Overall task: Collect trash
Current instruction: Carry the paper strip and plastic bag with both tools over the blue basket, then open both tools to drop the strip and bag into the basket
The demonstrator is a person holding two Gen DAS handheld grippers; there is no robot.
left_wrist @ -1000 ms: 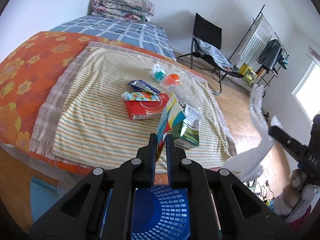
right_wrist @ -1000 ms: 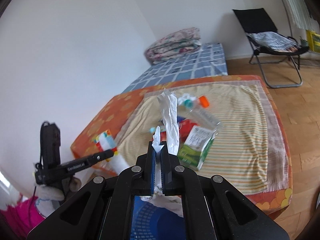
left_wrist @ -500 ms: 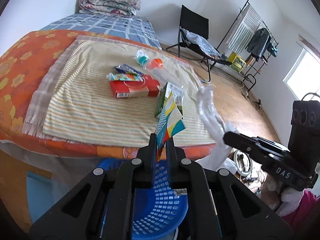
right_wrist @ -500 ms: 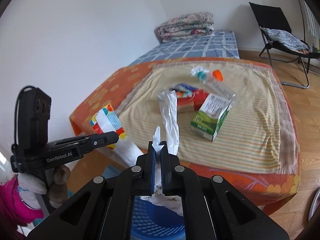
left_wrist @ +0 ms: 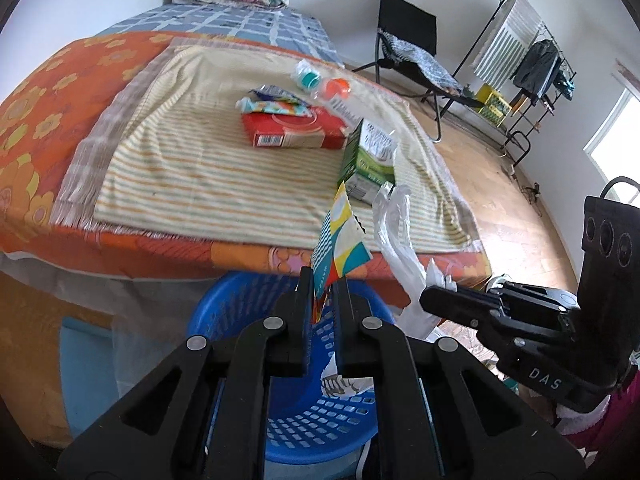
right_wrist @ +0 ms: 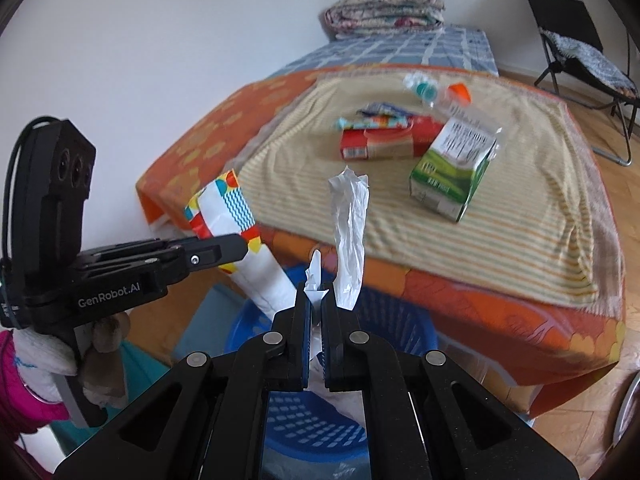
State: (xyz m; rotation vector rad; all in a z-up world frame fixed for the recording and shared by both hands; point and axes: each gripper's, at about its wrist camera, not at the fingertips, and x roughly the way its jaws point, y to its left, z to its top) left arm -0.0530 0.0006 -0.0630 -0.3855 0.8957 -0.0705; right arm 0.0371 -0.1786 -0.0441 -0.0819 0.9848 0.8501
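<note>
Left wrist view
- Left hand-held gripper (left_wrist: 323, 298): is being held closed, its jaws clamped on a colourful paper wrapper (left_wrist: 340, 240) that is sticking up between them.
- Blue basket (left_wrist: 240, 300): is being seen directly below the gripper, standing on the floor against the bed edge; printed paper is lying inside it.
- Right hand-held gripper (left_wrist: 430, 300): is being seen at the right, with a white plastic bag (left_wrist: 394, 232) rising from its tip.
- Striped cloth (left_wrist: 200, 168): is being spread over the orange floral bedcover (left_wrist: 36, 120).
- Trash lying on the cloth: a green carton (left_wrist: 368, 160) nearest the edge, a red box (left_wrist: 296, 130) behind it, a small patterned packet (left_wrist: 276, 106) touching the box, and a clear bottle with an orange cap (left_wrist: 338, 88) beside a teal-capped item (left_wrist: 306, 76).

Right wrist view
- Right hand-held gripper (right_wrist: 316, 304): is being kept closed, pinching the white plastic bag (right_wrist: 352, 232), which is standing upright above the jaws and hanging below them.
- Blue basket (right_wrist: 400, 320): is being seen under the jaws, beside the bed.
- Left hand-held gripper (right_wrist: 240, 248): is being seen at the left, gripping the colourful paper wrapper (right_wrist: 224, 212); a gloved hand (right_wrist: 100, 344) is holding its handle.
- Trash on the striped cloth (right_wrist: 520, 220): the green carton (right_wrist: 452, 180) is lying tilted, with the red box (right_wrist: 380, 144) just behind it.
- Folding chair (right_wrist: 580, 48): is standing on the wooden floor at the far right.
</note>
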